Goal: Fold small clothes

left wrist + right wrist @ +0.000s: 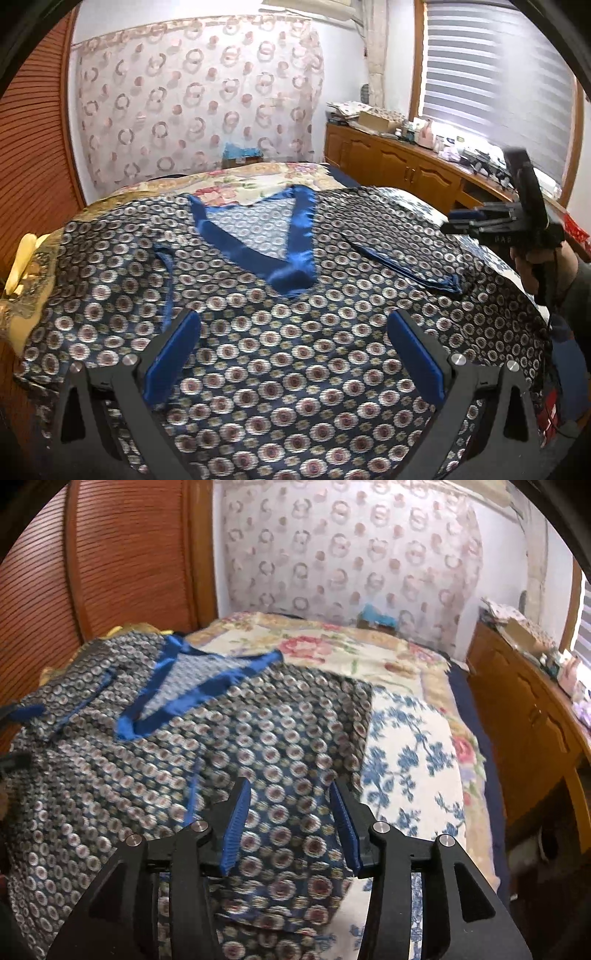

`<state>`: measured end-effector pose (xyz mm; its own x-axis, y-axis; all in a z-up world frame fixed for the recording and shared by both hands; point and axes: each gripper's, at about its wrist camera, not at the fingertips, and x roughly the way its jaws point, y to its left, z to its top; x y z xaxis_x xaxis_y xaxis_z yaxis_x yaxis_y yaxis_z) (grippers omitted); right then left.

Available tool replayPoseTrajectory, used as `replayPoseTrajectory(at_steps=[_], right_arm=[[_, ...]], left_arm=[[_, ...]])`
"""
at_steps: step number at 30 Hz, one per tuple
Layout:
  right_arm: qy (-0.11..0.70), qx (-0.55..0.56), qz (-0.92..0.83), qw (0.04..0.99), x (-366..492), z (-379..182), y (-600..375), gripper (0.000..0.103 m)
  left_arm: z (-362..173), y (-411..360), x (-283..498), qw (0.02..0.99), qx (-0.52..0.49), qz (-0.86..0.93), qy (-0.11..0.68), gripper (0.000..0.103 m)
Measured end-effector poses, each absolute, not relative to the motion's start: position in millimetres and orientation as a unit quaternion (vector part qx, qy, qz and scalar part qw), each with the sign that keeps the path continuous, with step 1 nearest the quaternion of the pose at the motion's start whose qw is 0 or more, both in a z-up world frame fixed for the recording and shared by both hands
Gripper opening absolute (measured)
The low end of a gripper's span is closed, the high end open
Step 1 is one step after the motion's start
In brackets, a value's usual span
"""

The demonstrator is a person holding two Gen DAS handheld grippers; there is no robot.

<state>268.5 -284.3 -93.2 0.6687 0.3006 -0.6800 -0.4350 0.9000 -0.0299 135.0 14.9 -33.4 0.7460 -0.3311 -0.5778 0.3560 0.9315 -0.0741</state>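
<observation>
A dark blue patterned robe [280, 354] with a shiny blue collar [295, 258] lies spread flat on the bed; it also shows in the right wrist view [229, 746]. Its right sleeve [402, 254] is folded in over the body. My left gripper [293, 325] is open and empty, hovering over the robe's lower middle. My right gripper [290, 794] is open and empty above the robe's right side, near its edge. The right gripper also shows from outside at the right of the left wrist view [495, 221].
A floral bedspread [332, 646] and a blue-flowered pillow [410, 760] lie under and beside the robe. A wooden cabinet [399, 162] with clutter stands along the right wall. A wooden slatted panel [122, 554] is on the left.
</observation>
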Motion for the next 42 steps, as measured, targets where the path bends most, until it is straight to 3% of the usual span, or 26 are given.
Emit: replayPoseTrajectory(at_steps=[12, 34, 39, 42], right_arm=[[0.384, -0.105, 0.192, 0.897, 319, -110, -288, 0.061], [0.413, -0.109, 0.206, 0.881, 425, -130, -280, 0.062], [0.407, -0.099, 0.208, 0.884, 426, -132, -282, 0.066], [0.406, -0.101, 0.206, 0.884, 426, -132, -283, 0.067]], left_arm=[[-14, 89, 170, 0.950, 0.012, -0.104, 0.294, 0.102], [-14, 174, 243, 0.940, -0.006, -0.044, 0.338, 0.102], [-8, 187, 252, 0.937, -0.006, -0.041, 0.347, 0.095], [-12, 195, 265, 0.930, -0.009, -0.048, 0.364, 0.083]])
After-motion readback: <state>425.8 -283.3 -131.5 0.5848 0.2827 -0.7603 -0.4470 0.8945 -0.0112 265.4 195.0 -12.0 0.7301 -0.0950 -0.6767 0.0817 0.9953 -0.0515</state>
